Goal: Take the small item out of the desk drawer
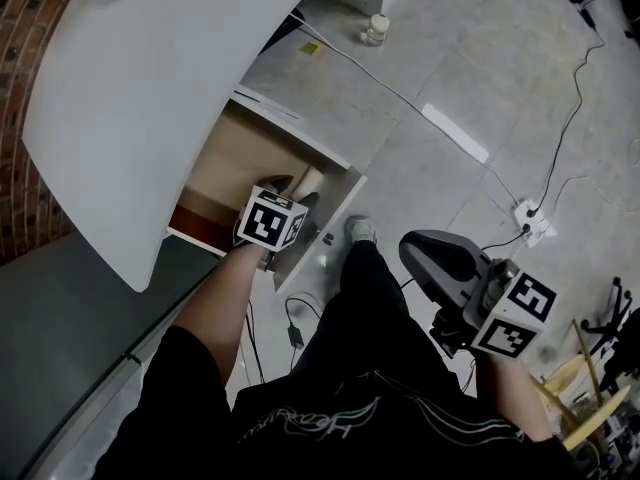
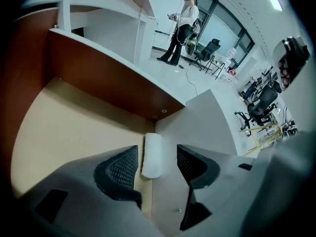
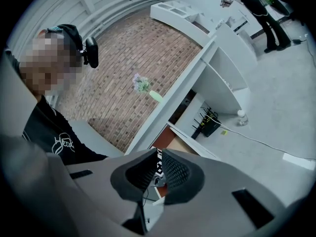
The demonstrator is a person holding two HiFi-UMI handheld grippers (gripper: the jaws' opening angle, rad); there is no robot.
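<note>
The desk drawer (image 1: pixel 318 153) stands pulled out beneath the white desktop (image 1: pixel 150 88), showing a tan floor (image 2: pixel 64 132). A small white roll (image 1: pixel 311 179) lies in its corner against the white side wall. My left gripper (image 1: pixel 292 190) reaches into the drawer. In the left gripper view the white roll (image 2: pixel 151 154) sits between the spread jaws of my left gripper (image 2: pixel 158 162), and neither pad presses on it. My right gripper (image 1: pixel 425 253) hangs away from the drawer at the lower right; in the right gripper view this gripper (image 3: pixel 159 169) has its pads nearly together and holds nothing.
A water bottle (image 1: pixel 376 28) stands on the concrete floor beyond the desk. A cable (image 1: pixel 400 93) runs to a power strip (image 1: pixel 530 218). My shoe (image 1: pixel 360 230) is beside the drawer front. A person (image 2: pixel 181 28) stands far off by office chairs (image 2: pixel 256 110).
</note>
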